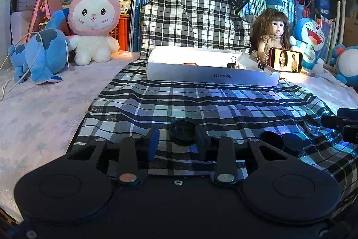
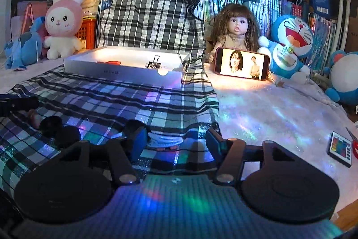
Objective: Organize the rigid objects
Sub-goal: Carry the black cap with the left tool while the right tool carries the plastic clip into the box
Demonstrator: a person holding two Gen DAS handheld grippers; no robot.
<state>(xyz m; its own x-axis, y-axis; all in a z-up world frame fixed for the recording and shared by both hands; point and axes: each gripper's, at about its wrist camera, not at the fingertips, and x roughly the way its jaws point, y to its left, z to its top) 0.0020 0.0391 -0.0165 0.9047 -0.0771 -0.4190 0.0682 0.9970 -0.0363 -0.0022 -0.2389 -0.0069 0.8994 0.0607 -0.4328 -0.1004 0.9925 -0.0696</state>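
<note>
Left claw (image 1: 176, 138) is spread around a round black cap (image 1: 182, 132); right claw (image 2: 176, 140) is spread over a dim, unidentifiable pale object (image 2: 164, 140). Open checked black-and-white cloth (image 1: 179, 100) is seen up to the shallow white cardboard box (image 1: 210, 78).

A pink-hooded bunny plush (image 1: 94, 19) sits upper left; a doll (image 2: 235, 28), a lit phone (image 2: 241, 64) and a Doraemon plush (image 2: 290, 41) stand right of centre.

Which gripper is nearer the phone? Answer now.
Right. The phone stands ahead and slightly right of the right gripper; the left gripper sits farther left over the plaid cloth, with the phone far off to its right.
</note>
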